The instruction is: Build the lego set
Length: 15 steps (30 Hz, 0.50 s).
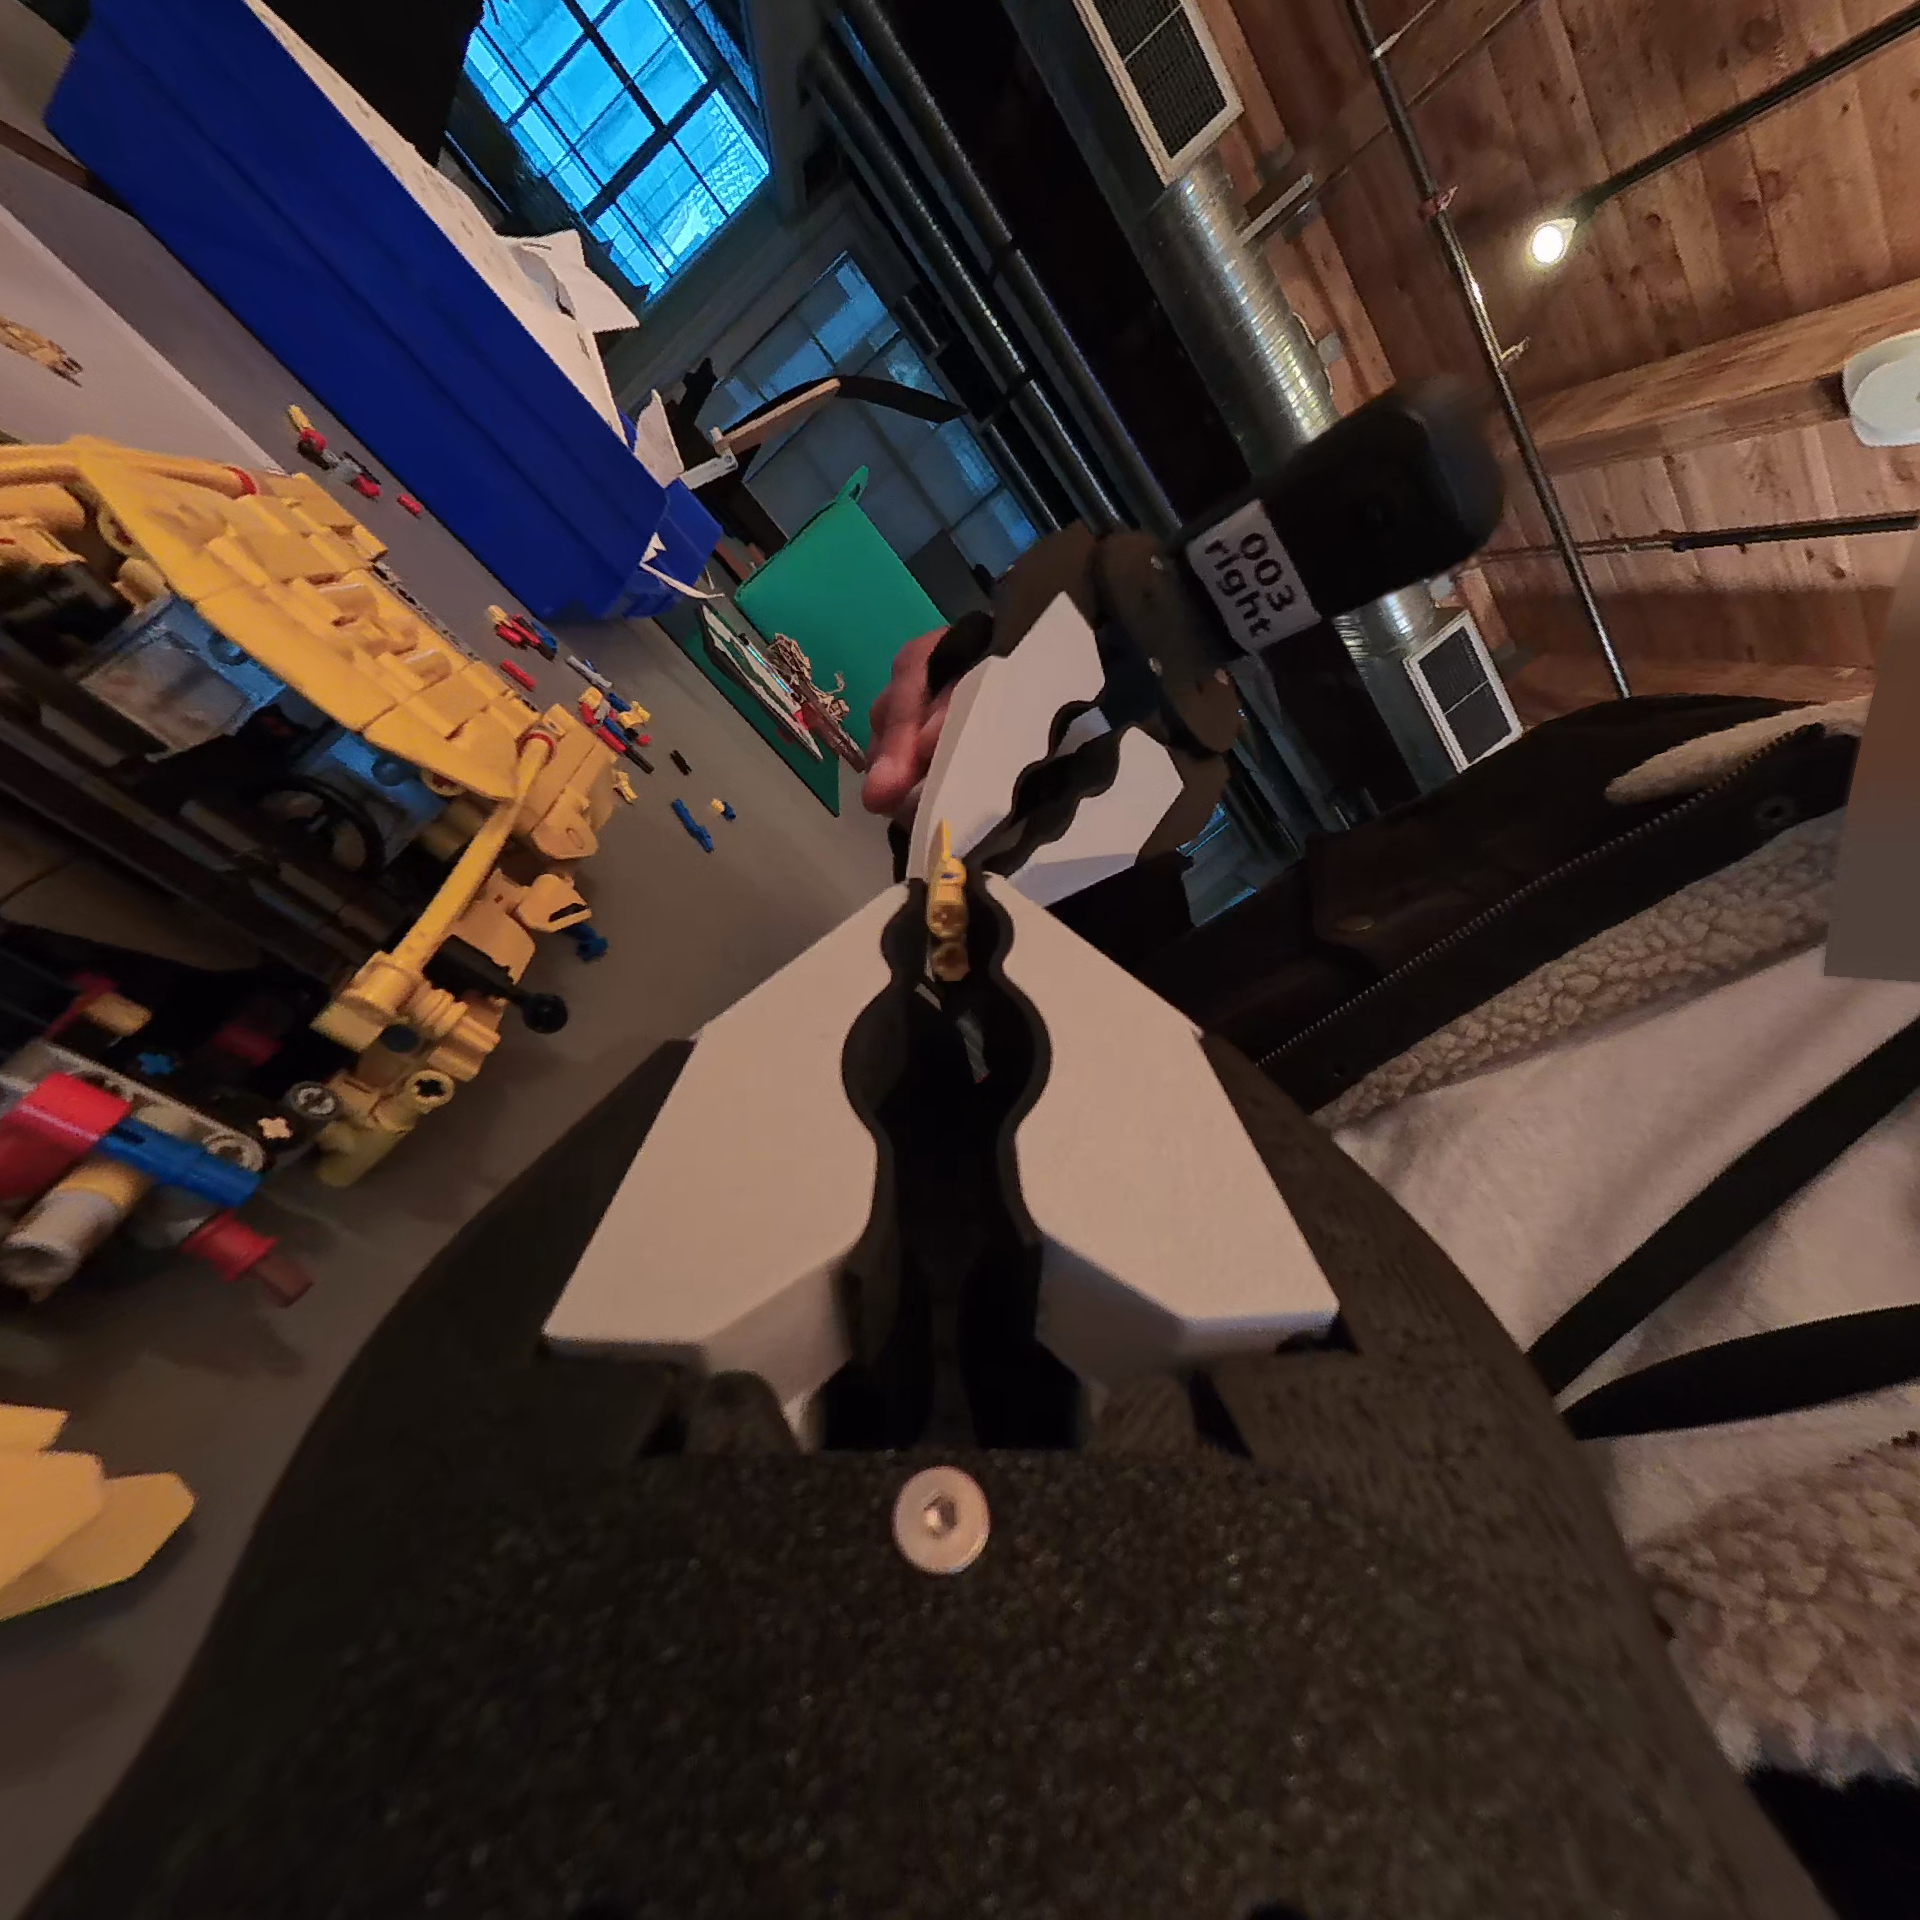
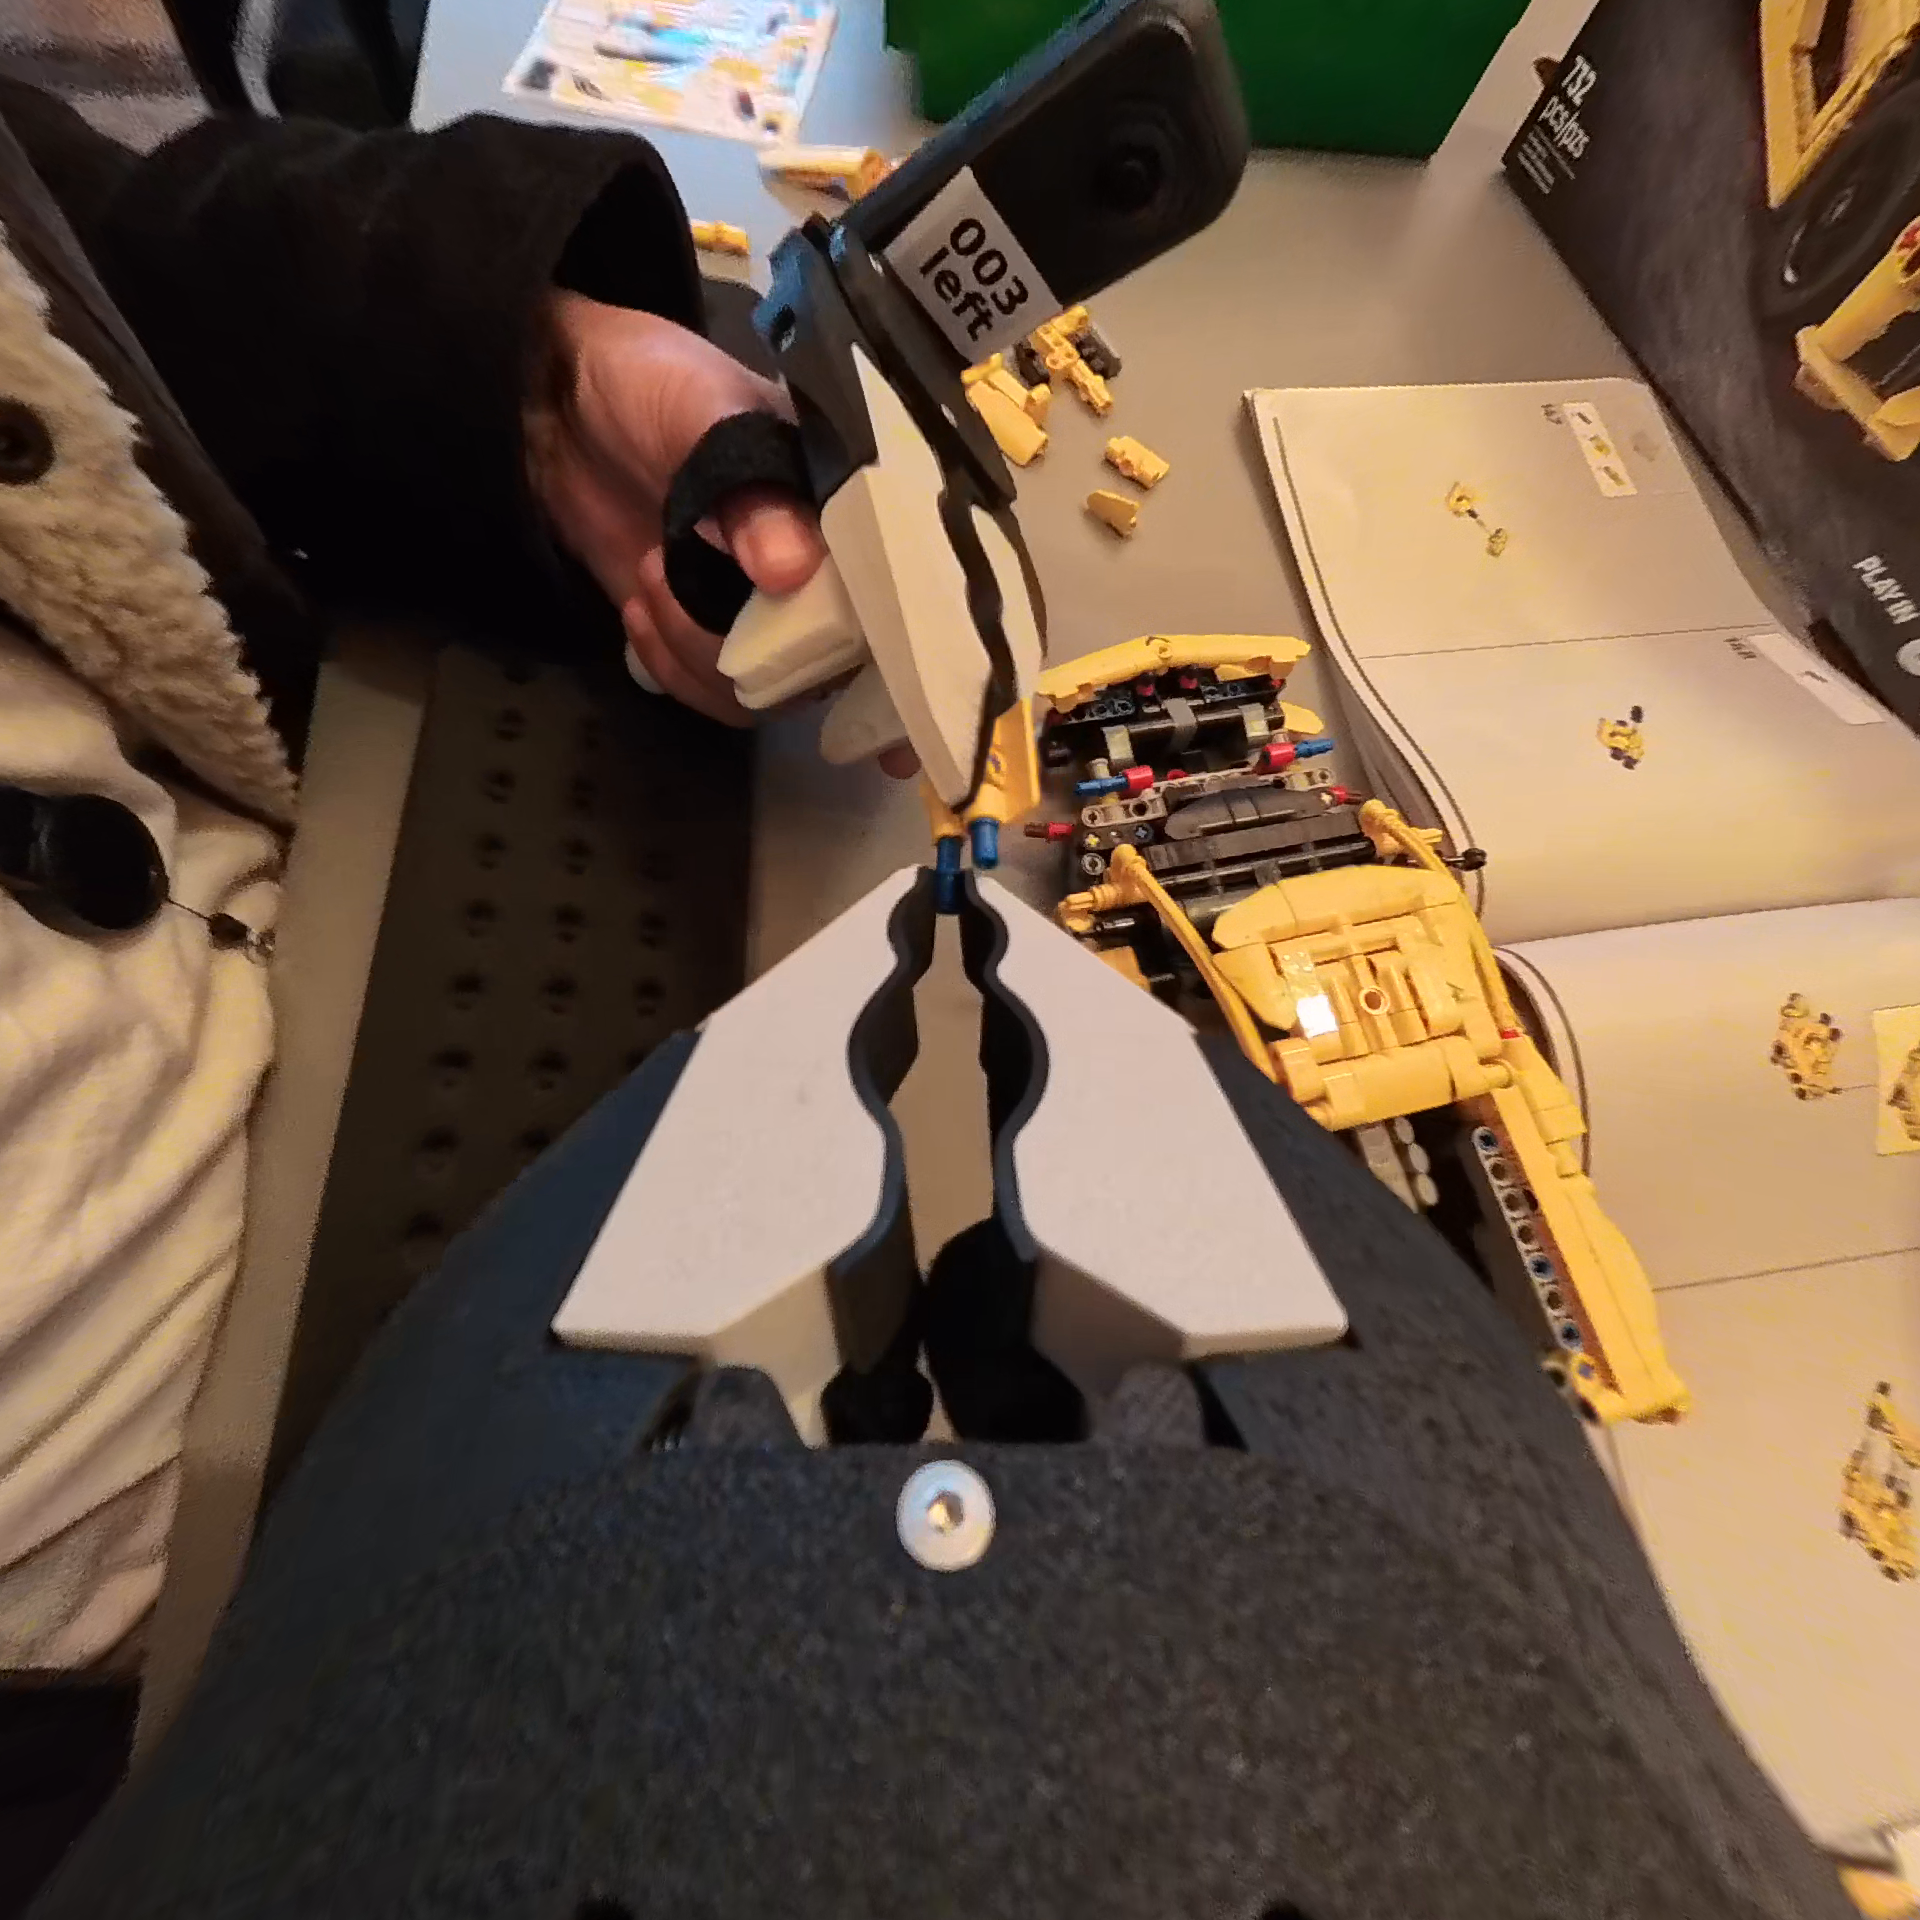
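The left gripper [image 1: 943, 914] is closed at its tips on a small yellow piece [image 1: 945, 906], which stands up out of the narrow gap between the white fingers. In the right wrist view that same piece [image 2: 1003, 774] carries two blue pins pointing down, and the right gripper [image 2: 948, 891] pinches one blue pin [image 2: 948, 868] between its nearly closed tips, just below the left gripper [image 2: 961, 800]; the second pin sits beside it, free. Whether the held pin is fully seated in the yellow piece is hard to tell from this angle. Both tools hang above the grey table [image 2: 1299, 270], close to its near edge. The half-built yellow lego car [image 2: 1340, 997] lies on the table just beyond the grippers, partly on an open instruction booklet [image 2: 1507, 561]. Loose yellow parts [image 2: 1127, 457] are scattered farther back, near the dark box [image 2: 1683, 312]. In the left wrist view blue bins [image 1: 343, 312] stand along the table behind the car [image 1: 312, 665].
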### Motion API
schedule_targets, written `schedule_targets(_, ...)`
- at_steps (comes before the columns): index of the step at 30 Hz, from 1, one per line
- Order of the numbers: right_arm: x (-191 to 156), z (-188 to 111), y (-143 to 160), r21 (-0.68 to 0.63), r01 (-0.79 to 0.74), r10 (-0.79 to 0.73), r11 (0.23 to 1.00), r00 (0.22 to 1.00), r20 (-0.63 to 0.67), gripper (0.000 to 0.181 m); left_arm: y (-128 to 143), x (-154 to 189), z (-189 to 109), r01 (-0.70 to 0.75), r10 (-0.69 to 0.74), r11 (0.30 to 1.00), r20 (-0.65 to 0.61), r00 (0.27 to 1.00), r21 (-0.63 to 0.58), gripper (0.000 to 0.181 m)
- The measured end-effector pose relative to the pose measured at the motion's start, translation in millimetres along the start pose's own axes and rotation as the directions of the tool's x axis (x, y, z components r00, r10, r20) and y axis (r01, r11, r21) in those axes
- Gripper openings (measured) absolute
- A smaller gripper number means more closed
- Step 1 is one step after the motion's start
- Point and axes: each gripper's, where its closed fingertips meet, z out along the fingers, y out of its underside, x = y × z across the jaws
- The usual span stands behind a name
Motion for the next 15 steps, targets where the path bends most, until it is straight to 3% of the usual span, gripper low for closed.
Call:
schedule_targets(4, 0.4, -2.0, -5.5, 0.093, -0.117, 0.111, 0.989, 0.991, 0.072, 0.003, -2.6, 3.1, -0.6, 0.012, -0.012, 1.0, -0.026, 1.0, 0.013, 0.007)
schedule_targets(12, -6.6, -2.3, 5.7, 0.029, -0.208, 0.202, 0.978, 0.97, 0.132, 0.002, 10.9, -0.9, 4.7, -0.103, 0.108, 0.991, 0.049, 0.993, -0.086, 0.007)
schedule_targets(15, -7.9, -2.6, 5.0, 0.07, -0.263, 0.248, 0.962, 0.953, 0.175, 0.002, 11.2, 0.7, 5.0, -0.11, 0.114, 0.99, 0.042, 0.993, -0.09, 0.007)
